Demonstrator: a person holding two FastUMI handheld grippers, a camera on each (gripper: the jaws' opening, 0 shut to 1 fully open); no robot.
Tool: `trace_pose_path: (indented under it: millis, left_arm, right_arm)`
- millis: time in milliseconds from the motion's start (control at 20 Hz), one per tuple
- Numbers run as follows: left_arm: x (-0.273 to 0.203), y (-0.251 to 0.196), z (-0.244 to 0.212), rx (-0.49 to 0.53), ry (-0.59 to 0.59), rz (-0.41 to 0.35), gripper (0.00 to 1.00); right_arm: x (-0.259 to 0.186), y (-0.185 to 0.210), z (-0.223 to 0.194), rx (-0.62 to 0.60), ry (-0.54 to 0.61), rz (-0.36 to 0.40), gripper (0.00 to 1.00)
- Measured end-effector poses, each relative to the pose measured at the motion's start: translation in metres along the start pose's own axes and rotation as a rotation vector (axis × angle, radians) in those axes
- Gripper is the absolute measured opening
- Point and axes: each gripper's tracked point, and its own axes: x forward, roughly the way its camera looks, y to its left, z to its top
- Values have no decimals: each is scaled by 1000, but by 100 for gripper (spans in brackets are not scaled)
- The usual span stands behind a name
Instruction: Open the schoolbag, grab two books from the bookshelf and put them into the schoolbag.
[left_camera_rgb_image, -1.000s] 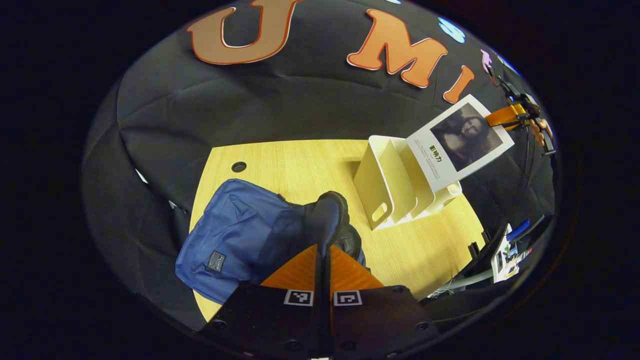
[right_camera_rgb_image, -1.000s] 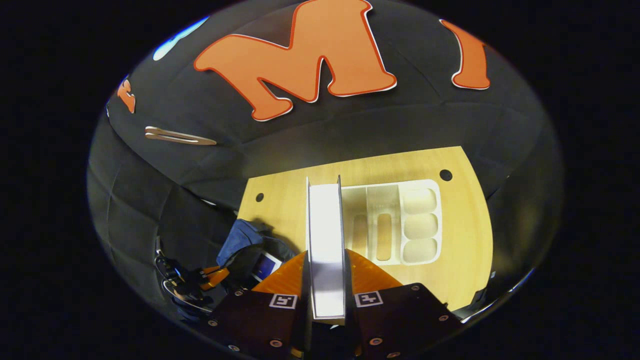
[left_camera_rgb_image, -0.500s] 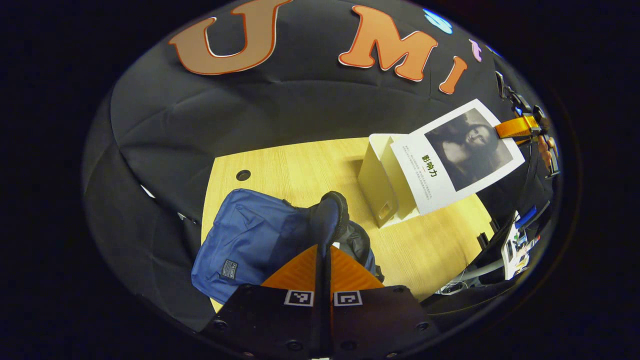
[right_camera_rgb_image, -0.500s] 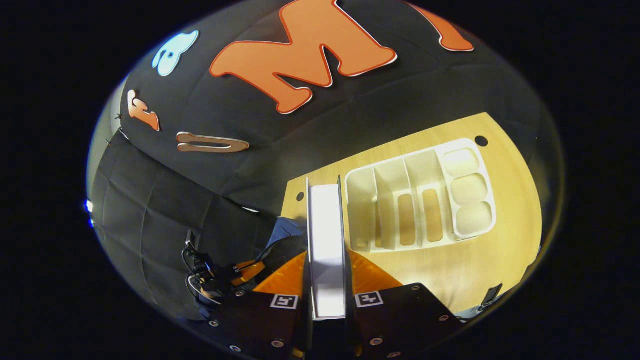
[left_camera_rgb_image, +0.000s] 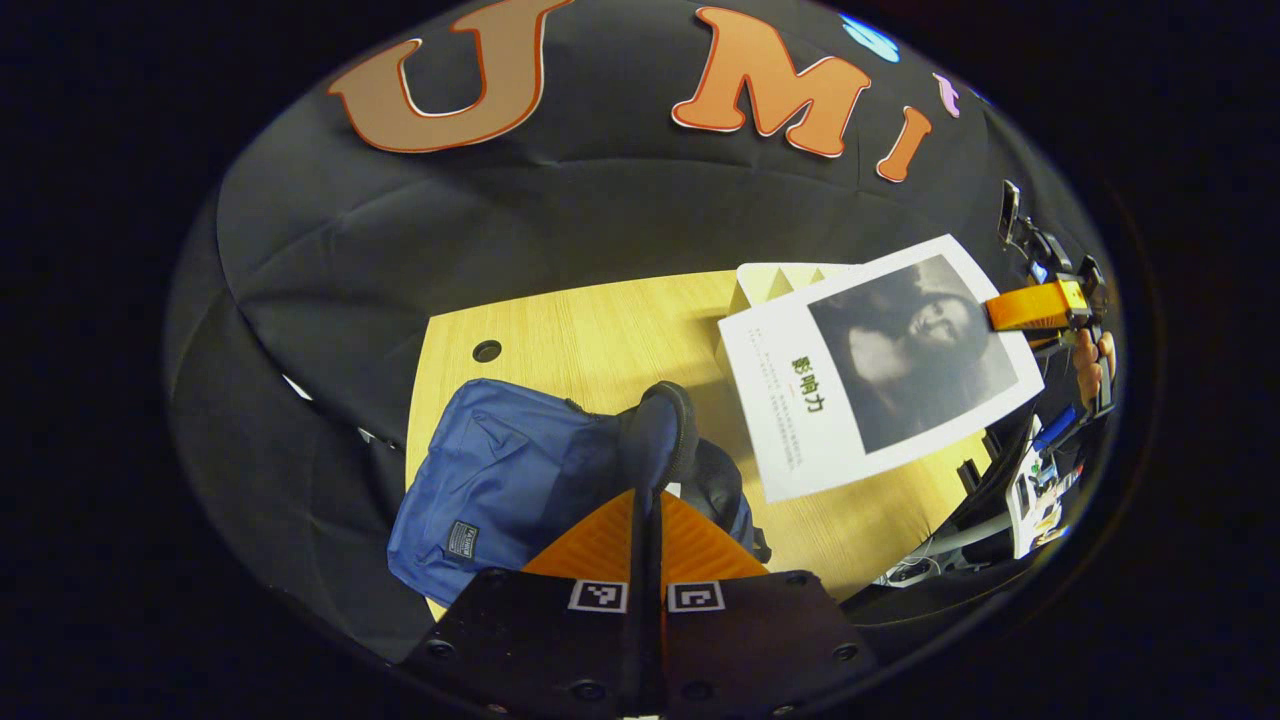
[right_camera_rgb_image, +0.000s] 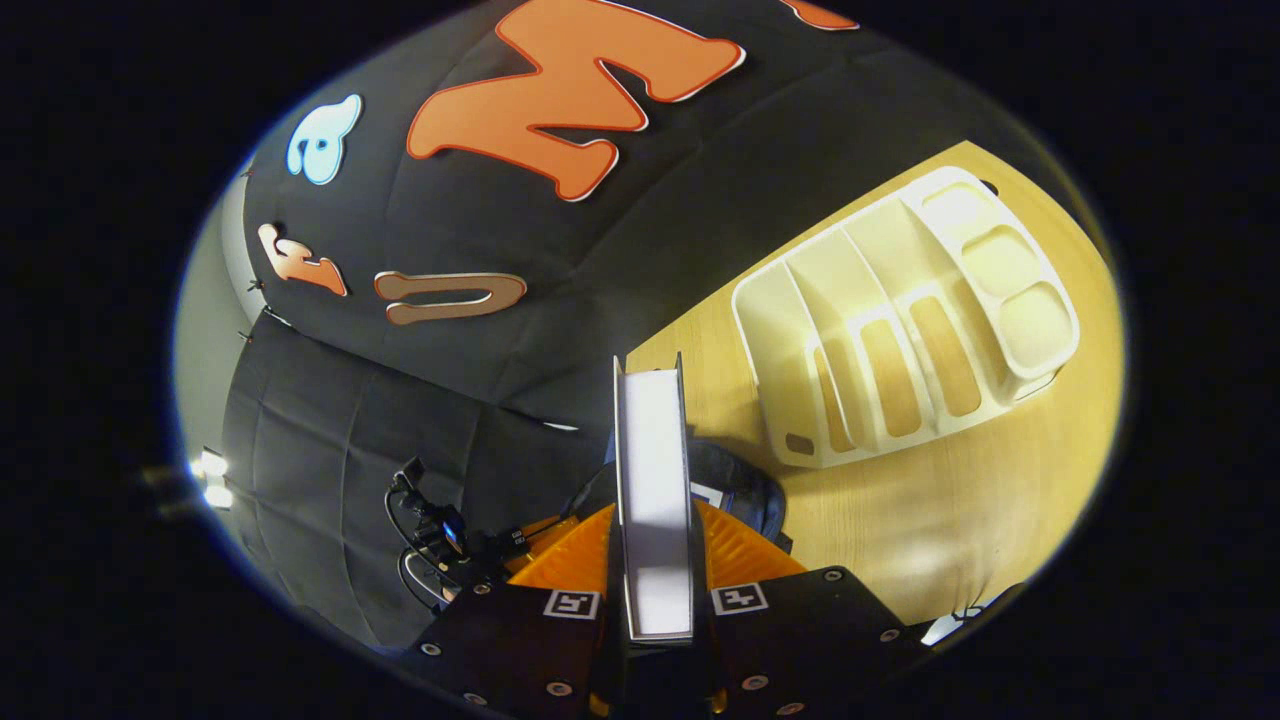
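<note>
The blue schoolbag (left_camera_rgb_image: 500, 475) lies on the wooden table (left_camera_rgb_image: 580, 330). My left gripper (left_camera_rgb_image: 648, 497) is shut on its dark opening rim (left_camera_rgb_image: 660, 430), holding that rim lifted. A white book with a dark portrait cover (left_camera_rgb_image: 880, 360) hangs in the air right of the bag, pinched at its far edge by my right gripper (left_camera_rgb_image: 1035, 305). In the right gripper view the same book (right_camera_rgb_image: 653, 470) stands edge-on between the fingers of my right gripper (right_camera_rgb_image: 655, 515), above the bag's mouth (right_camera_rgb_image: 745, 490). The white bookshelf (right_camera_rgb_image: 910, 310) stands with no books in its slots.
The bookshelf's top (left_camera_rgb_image: 775, 280) peeks out behind the held book in the left gripper view. My left gripper with its cables (right_camera_rgb_image: 450, 540) shows low on the left in the right gripper view. Cables and clutter (left_camera_rgb_image: 1030, 490) sit past the table's right edge.
My right gripper has carried the book away from the bookshelf and over toward the bag, tilting as it goes. My left gripper has stayed shut on the bag's rim.
</note>
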Motion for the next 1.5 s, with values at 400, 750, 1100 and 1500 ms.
trace_pose_path:
  millis: [400,750,1100,1500]
  left_arm:
    - [-4,4,6,6,-9,21,1]
    - [-7,4,10,21,-13,23,1]
    - [-10,-6,14,47,-20,5,1]
    - [-10,-16,16,65,-22,-7,1]
  right_arm:
    - [43,-14,-50,71,13,4,26]
    - [96,-20,-81,89,-10,-42,26]
    - [146,-9,-102,64,0,-83,26]
    - [199,0,-115,99,2,-110,26]
